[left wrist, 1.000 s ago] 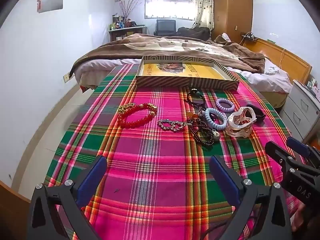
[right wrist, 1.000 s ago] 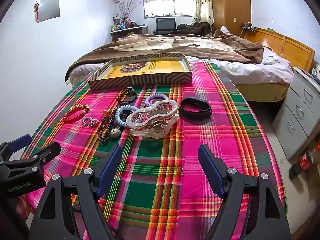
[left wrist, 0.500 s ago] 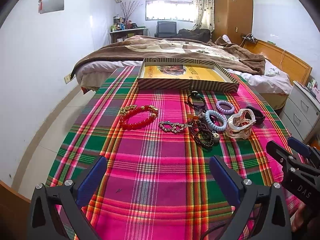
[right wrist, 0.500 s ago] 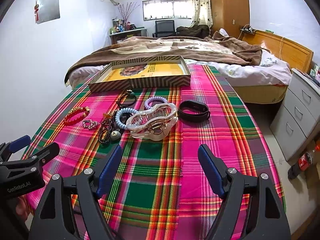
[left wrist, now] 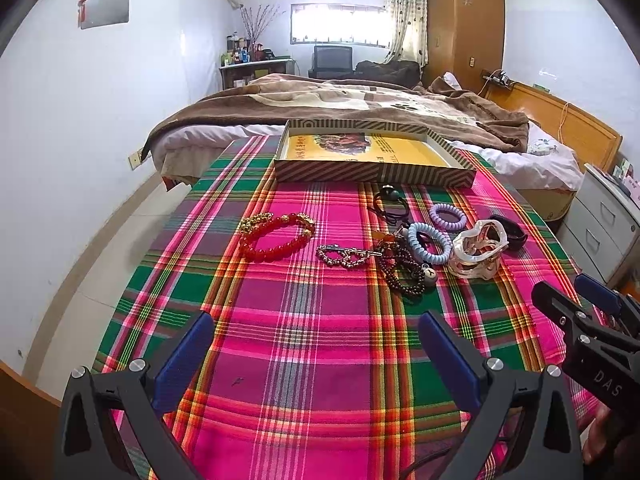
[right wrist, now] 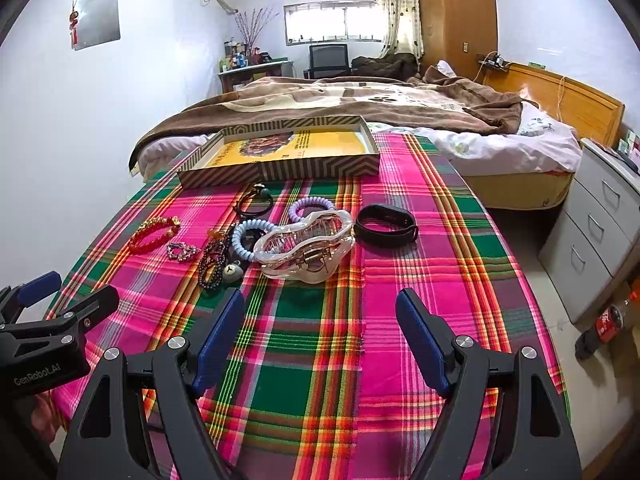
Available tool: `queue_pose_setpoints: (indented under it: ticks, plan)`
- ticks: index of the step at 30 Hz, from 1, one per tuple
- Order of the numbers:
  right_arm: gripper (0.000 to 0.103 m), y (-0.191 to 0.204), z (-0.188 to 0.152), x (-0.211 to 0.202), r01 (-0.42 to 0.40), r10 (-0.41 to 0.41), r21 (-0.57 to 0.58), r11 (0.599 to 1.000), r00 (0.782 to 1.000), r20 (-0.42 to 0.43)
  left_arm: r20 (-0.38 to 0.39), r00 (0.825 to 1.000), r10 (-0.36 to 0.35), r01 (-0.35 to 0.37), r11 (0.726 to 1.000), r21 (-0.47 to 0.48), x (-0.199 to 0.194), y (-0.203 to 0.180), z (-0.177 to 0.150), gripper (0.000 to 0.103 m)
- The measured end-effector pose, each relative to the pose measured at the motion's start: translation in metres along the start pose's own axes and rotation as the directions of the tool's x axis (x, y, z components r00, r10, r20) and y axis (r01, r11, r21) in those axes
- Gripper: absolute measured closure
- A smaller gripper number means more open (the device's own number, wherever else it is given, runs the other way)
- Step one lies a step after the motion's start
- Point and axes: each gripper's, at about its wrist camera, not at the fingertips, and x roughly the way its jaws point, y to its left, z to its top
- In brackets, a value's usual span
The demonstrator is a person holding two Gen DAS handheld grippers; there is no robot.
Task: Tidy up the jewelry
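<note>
Jewelry lies on a plaid tablecloth point(left wrist: 304, 344): a red bead bracelet point(left wrist: 276, 236), a silver chain piece point(left wrist: 344, 256), a dark bead string point(left wrist: 402, 270), a pale blue coil band point(left wrist: 430, 242), a purple coil band point(left wrist: 448, 216), a black hair tie point(left wrist: 390, 204), a clear hair claw point(right wrist: 306, 242) and a black wristband point(right wrist: 386, 225). A striped shallow box point(left wrist: 376, 158) with a yellow floor stands behind them. My left gripper point(left wrist: 316, 350) is open and empty, short of the jewelry. My right gripper point(right wrist: 320, 330) is open and empty, just short of the hair claw.
A bed with a brown blanket point(left wrist: 360, 104) lies beyond the table. Grey drawers point(right wrist: 600, 232) stand at the right, with a cola bottle point(right wrist: 604, 322) on the floor. The right gripper shows in the left wrist view point(left wrist: 588, 316), the left in the right wrist view point(right wrist: 52, 300).
Both views have drawn back and lifted slightly; the jewelry sits a little lower in the frames. Nothing on the table has moved. Both grippers stay open.
</note>
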Motion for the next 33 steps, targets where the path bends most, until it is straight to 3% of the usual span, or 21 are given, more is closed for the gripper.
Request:
queue_pose_setpoints:
  ticks: [33]
  plan:
    - [0.025,0.0047,0.0003,0.0014,0.01,-0.01,-0.014,1.0,1.0,-0.008,0.003,1.0,0.0,0.0,1.0,0.006,-0.0011,-0.0028,-0.0024,0.0]
